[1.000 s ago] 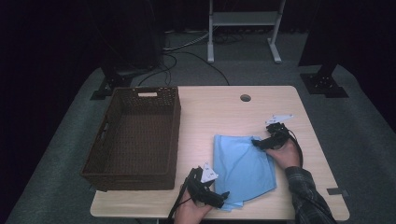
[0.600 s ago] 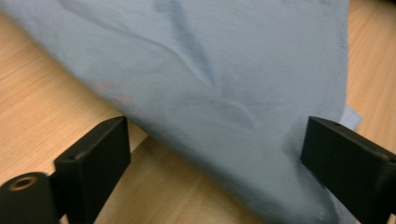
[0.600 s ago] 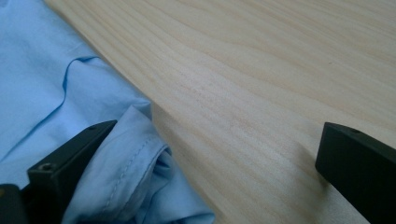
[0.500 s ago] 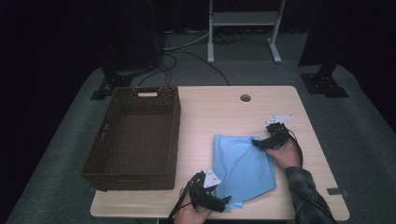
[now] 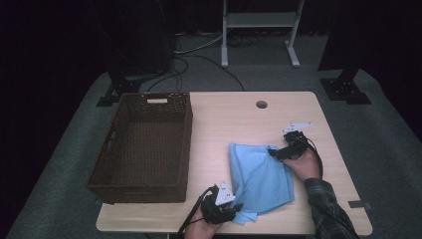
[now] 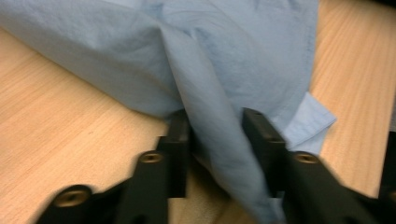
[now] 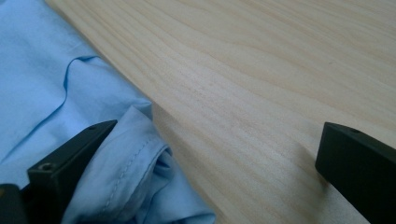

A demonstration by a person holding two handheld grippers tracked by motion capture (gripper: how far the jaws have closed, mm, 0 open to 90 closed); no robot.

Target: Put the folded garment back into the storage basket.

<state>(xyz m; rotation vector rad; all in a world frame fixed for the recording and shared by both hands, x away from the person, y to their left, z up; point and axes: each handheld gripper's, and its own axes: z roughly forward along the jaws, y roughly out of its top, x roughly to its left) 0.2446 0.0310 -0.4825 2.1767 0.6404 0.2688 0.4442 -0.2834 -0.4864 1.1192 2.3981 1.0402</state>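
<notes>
A light blue cloth (image 5: pixel 261 174) lies crumpled on the right half of the wooden table (image 5: pixel 234 119). My left gripper (image 5: pixel 234 209) is at the cloth's near left corner. In the left gripper view its jaws (image 6: pixel 215 128) have just been closing, and a raised fold of the cloth (image 6: pixel 224 56) is pinched between them. My right gripper (image 5: pixel 272 152) rests at the cloth's far right edge. In the right gripper view it (image 7: pixel 218 128) stands wide open, one jaw lying on the cloth's hem (image 7: pixel 42 79) and the other over bare wood.
A dark brown wicker basket (image 5: pixel 188 139) with nothing in it stands on the left half of the table, close to the cloth. A round cable hole (image 5: pixel 261 104) sits near the table's far edge. Stands and cables lie on the floor beyond.
The left gripper's jaws have closed onto a fold at the cloth's near corner, with the hand shifting slightly. The right gripper and the rest of the cloth have not moved.
</notes>
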